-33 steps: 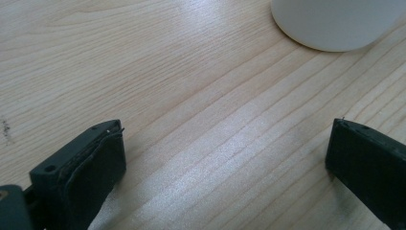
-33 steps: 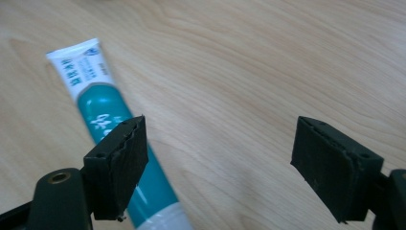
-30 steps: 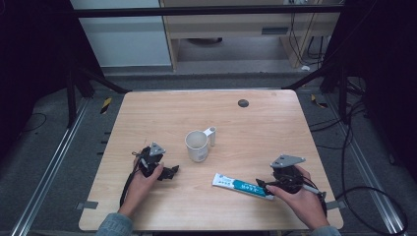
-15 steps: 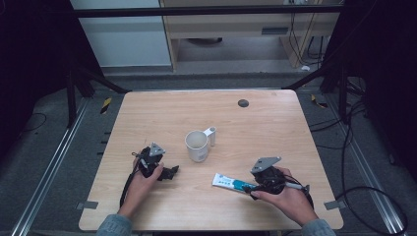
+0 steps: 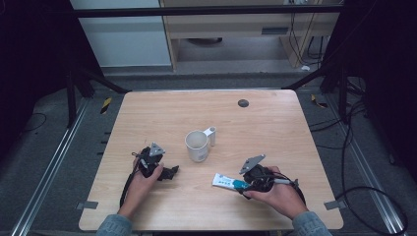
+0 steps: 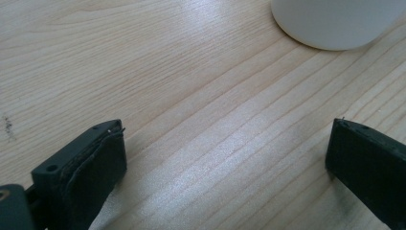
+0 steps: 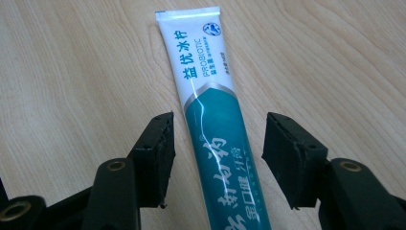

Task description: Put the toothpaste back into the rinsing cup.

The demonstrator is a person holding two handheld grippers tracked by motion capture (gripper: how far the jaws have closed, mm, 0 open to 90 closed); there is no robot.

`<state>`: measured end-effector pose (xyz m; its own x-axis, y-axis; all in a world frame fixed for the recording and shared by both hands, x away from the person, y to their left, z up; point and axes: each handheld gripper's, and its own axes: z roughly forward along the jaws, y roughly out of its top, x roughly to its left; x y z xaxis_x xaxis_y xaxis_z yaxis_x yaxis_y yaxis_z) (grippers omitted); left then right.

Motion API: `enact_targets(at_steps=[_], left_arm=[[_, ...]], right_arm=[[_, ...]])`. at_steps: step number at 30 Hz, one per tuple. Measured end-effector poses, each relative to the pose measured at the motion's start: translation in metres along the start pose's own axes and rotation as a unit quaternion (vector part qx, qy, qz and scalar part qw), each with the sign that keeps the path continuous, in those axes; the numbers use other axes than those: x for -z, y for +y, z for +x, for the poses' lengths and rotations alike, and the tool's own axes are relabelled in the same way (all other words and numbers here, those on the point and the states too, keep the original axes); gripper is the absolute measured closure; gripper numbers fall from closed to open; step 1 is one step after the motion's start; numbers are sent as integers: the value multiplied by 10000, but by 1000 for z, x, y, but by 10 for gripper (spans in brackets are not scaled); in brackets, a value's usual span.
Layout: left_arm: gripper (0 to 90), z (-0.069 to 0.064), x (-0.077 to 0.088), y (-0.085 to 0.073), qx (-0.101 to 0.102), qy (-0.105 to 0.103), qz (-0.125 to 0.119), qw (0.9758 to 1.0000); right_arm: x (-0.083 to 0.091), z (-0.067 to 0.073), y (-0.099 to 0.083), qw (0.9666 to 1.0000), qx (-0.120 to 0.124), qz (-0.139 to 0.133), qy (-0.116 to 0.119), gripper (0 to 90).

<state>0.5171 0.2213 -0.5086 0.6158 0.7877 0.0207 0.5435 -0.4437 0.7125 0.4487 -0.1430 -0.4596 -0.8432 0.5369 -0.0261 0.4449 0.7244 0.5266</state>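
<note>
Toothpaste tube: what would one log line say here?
right gripper: jaws closing around toothpaste tube, pads not touching | left gripper: open, on table | mug: upright

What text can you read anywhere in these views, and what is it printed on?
"益优冰柠" on the white end of the toothpaste tube.
"PROBIOTIC" on the toothpaste tube, beside those characters.
Small print and round logo near the flat end: too small to read.
Large white characters on the teal part: partly cut off, unclear.
Mug: no text.

The toothpaste tube (image 7: 210,120) carries blue Chinese characters "益优冰柠" on its white far end; beneath them "PROBIOTIC"; larger white Chinese characters run along its teal near part.
</note>
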Motion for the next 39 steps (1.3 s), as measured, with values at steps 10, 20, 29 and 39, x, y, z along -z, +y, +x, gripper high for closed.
enact_targets(at_steps=[10,20,29,39], left_arm=[[0,0,0,0,-5,-1,6,10000],[0,0,0,0,-4,-3,2,10000],[0,0,0,0,-14,-2,1,10000],[0,0,0,0,-12,-3,3,10000]], right_arm=[[-8,3,14,9992,207,338,50,460],[-17,4,27,9965,437,711,84,484],[-24,2,33,9944,494,925,90,504],[-28,1,33,9929,521,1056,142,524]])
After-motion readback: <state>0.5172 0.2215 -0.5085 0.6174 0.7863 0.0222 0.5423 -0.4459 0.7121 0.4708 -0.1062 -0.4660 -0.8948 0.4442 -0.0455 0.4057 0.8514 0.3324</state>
